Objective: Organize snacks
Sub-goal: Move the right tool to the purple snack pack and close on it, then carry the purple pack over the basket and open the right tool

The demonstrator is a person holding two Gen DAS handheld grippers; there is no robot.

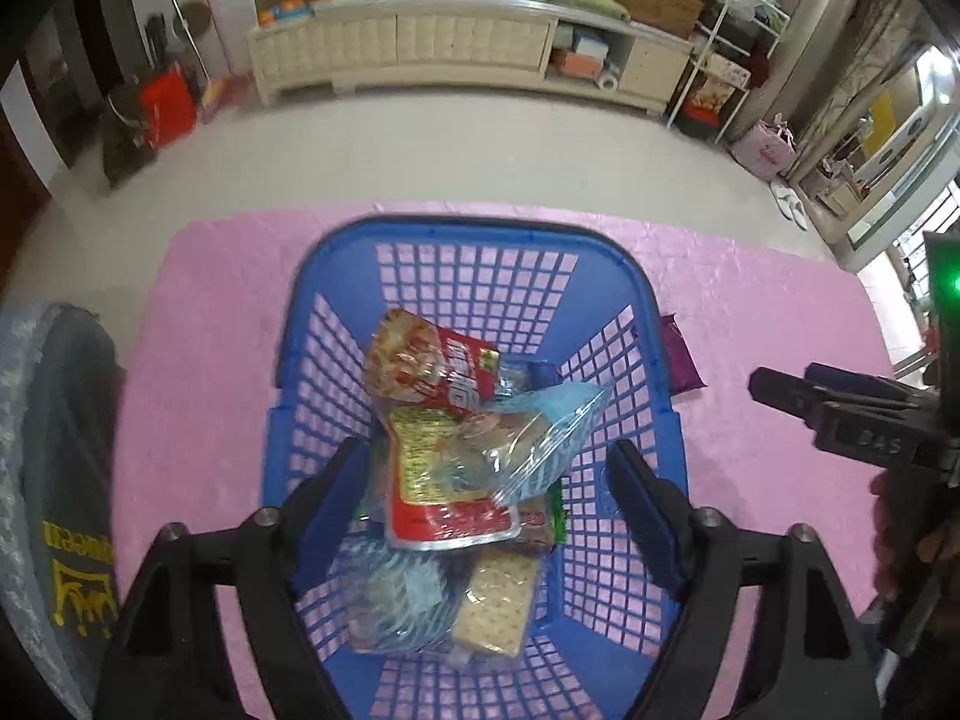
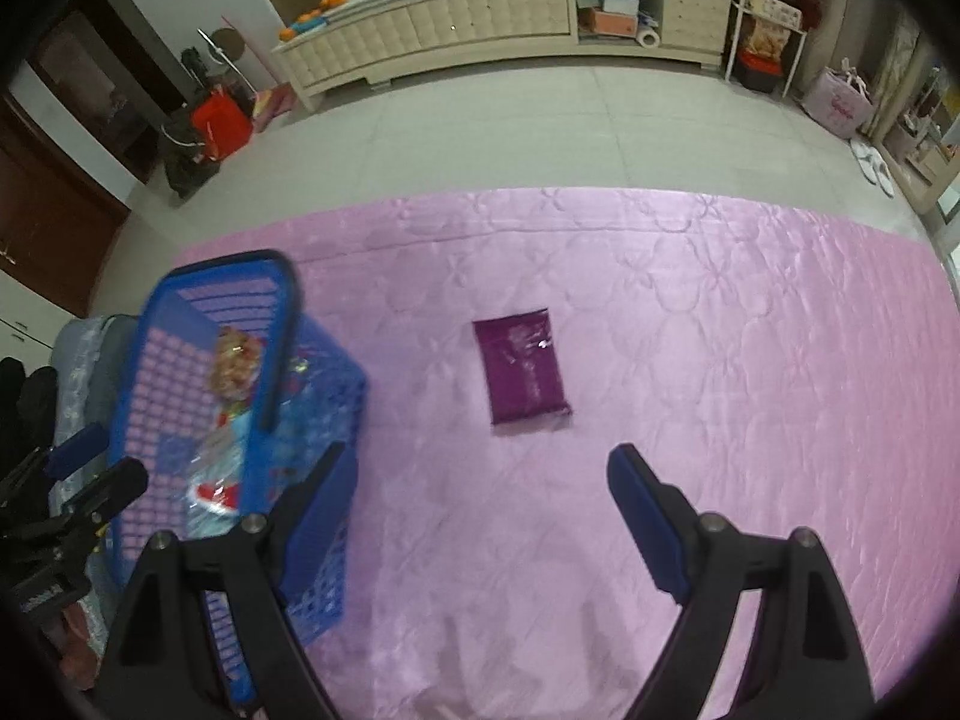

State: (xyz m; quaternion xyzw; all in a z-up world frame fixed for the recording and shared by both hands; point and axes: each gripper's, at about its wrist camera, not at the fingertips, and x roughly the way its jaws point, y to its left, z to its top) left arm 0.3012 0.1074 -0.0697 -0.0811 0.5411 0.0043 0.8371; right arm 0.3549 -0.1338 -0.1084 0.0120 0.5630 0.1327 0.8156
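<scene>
Across the pink quilted cloth (image 2: 690,312) that covers the work surface, the biggest thing is the blue lattice basket (image 1: 336,276), already heaped with packets: a red-and-clear snack bag (image 1: 432,366), a red and gold pouch (image 1: 444,480) and a pack of pale crackers (image 1: 498,606) near its close end. One snack lies outside it, a flat purple packet (image 2: 525,369), resting alone on the cloth just beside the basket's right wall. The right gripper (image 2: 480,492) is clearly the nearer tool: the packet sits straight ahead of its fingers, a little beyond their tips, with its long axis running away along the line of the fingers, so the jaws would close across its short width. Those jaws stand wide apart and hold nothing. The left gripper (image 1: 486,480) hangs over the basket's contents, its jaws likewise spread wide and empty, with the packet off to its right behind the basket wall. By my reading, the coming move is the right gripper's: forward and down onto the purple packet.
</scene>
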